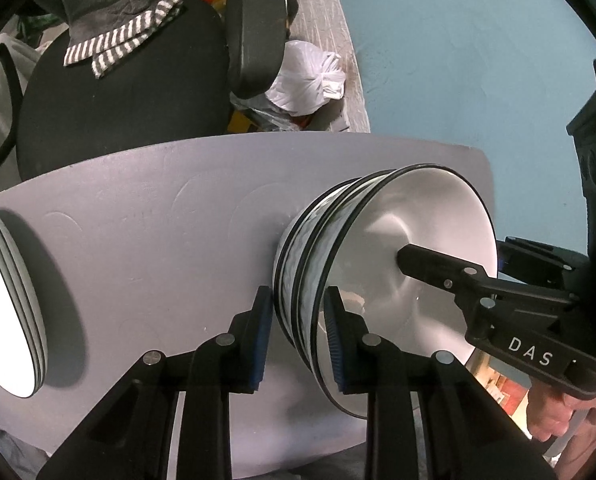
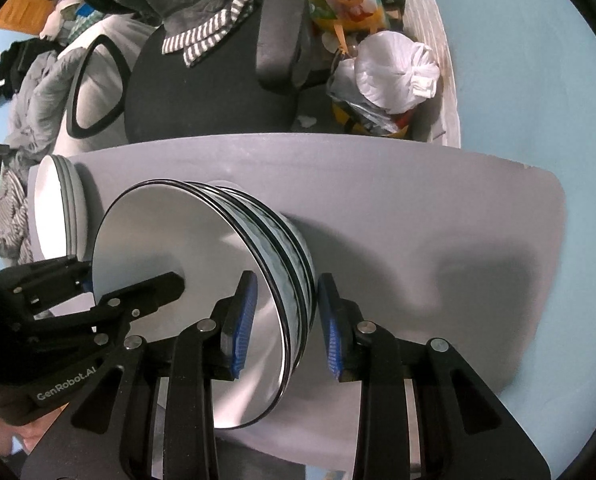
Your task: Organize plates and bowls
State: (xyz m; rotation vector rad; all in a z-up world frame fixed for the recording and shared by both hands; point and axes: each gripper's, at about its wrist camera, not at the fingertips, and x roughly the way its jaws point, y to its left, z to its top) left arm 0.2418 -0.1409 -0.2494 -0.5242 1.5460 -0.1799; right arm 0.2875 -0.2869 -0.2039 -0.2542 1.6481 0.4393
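Observation:
A nested stack of bowls [image 1: 377, 248], white inside with black rims and a blue-grey patterned outside, stands on the grey tabletop [image 1: 138, 240]. My left gripper [image 1: 298, 340] is shut on the stack's near wall, one blue pad outside and one inside the top bowl. My right gripper [image 2: 286, 328] is shut on the opposite wall of the same bowls [image 2: 170, 240] in the same way. In each wrist view the other gripper's inner finger [image 1: 437, 272] [image 2: 150, 290] reaches into the top bowl. A stack of white plates [image 1: 2, 300] [image 2: 58, 208] lies at the table's left end.
Behind the table stands a black office chair [image 1: 118, 120] with a striped cloth [image 1: 118, 44] on it. A white plastic bag [image 1: 309, 76] and other clutter lie on the floor beyond. A person's hand [image 1: 553, 412] holds the right gripper's handle. The table's right part [image 2: 437, 220] is bare.

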